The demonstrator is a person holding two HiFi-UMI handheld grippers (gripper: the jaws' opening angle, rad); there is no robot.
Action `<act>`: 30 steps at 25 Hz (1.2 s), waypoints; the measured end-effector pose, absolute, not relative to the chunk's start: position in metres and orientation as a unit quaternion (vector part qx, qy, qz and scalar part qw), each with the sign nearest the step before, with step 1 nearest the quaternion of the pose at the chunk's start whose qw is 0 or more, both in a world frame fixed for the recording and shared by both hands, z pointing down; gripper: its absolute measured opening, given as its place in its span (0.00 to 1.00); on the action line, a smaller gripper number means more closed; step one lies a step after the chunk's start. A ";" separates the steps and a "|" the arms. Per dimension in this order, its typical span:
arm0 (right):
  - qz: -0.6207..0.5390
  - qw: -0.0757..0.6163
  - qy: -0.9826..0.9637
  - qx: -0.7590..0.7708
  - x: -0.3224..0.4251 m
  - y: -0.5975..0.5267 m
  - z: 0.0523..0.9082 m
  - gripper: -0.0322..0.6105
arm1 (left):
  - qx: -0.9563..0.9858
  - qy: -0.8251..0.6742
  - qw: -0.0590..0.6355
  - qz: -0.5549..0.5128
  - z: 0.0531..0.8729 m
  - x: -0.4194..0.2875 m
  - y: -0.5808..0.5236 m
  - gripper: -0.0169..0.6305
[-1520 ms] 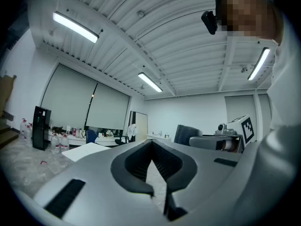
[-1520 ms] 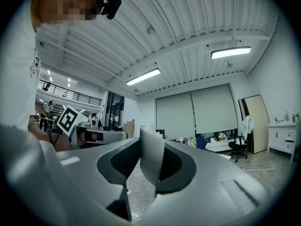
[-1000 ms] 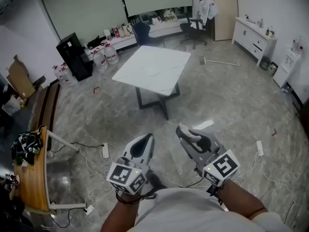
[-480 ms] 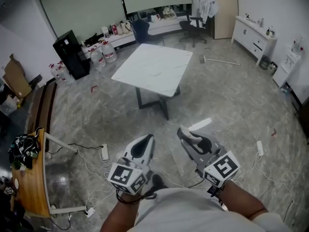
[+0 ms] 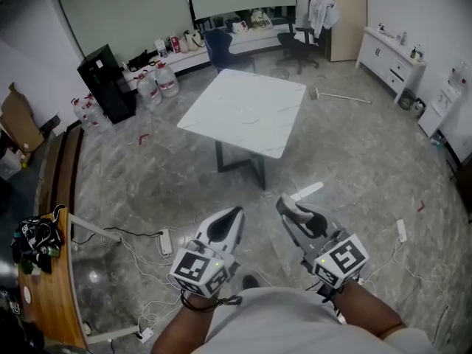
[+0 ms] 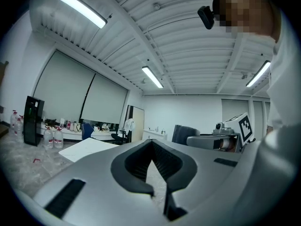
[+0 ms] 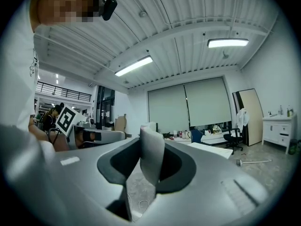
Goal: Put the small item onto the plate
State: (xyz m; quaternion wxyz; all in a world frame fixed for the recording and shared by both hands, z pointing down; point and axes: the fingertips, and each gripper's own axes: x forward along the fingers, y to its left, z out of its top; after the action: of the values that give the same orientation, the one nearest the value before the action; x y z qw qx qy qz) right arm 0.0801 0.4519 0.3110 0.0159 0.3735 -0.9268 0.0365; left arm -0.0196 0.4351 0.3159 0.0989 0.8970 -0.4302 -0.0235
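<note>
My right gripper (image 5: 284, 200) is held low in front of the body and is shut on a small white strip-like item (image 5: 307, 192) that sticks out past its tip. In the right gripper view the same pale item (image 7: 151, 157) stands upright between the jaws of the right gripper (image 7: 146, 136). Beside it my left gripper (image 5: 234, 212) is shut, with nothing in it; in the left gripper view the tips of the left gripper (image 6: 151, 144) meet. A white square table (image 5: 247, 113) stands a few steps ahead. No plate shows in any view.
Cables and power strips (image 5: 166, 238) lie on the grey marble floor just ahead. A wooden desk (image 5: 44, 286) is at the left. Water bottles (image 5: 158, 83), a black cabinet (image 5: 99, 80) and office chairs (image 5: 299, 39) line the far wall; a white sideboard (image 5: 394, 61) stands right.
The head view has shifted a little: the table now sits slightly further right and lower in the picture. Both grippers keep the same pose, and the white item stays in the right one.
</note>
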 end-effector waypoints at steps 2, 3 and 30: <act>0.037 0.016 -0.925 0.377 0.064 0.440 0.310 0.20 | 0.900 -0.423 0.099 -0.022 0.316 -0.033 0.424 0.04; 0.036 0.015 -0.925 0.379 0.057 0.435 0.310 0.20 | 0.902 -0.420 0.099 -0.021 0.316 -0.039 0.418 0.04; 0.081 0.009 -0.932 0.352 0.038 0.206 0.340 0.20 | 0.886 -0.450 0.112 -0.002 0.342 -0.068 0.206 0.04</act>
State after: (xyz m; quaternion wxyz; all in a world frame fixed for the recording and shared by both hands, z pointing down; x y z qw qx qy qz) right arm 0.0376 0.2062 0.3398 0.0091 0.3522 -0.9324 0.0811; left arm -0.0677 0.2056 0.3416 0.1120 0.8860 -0.4500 -0.0021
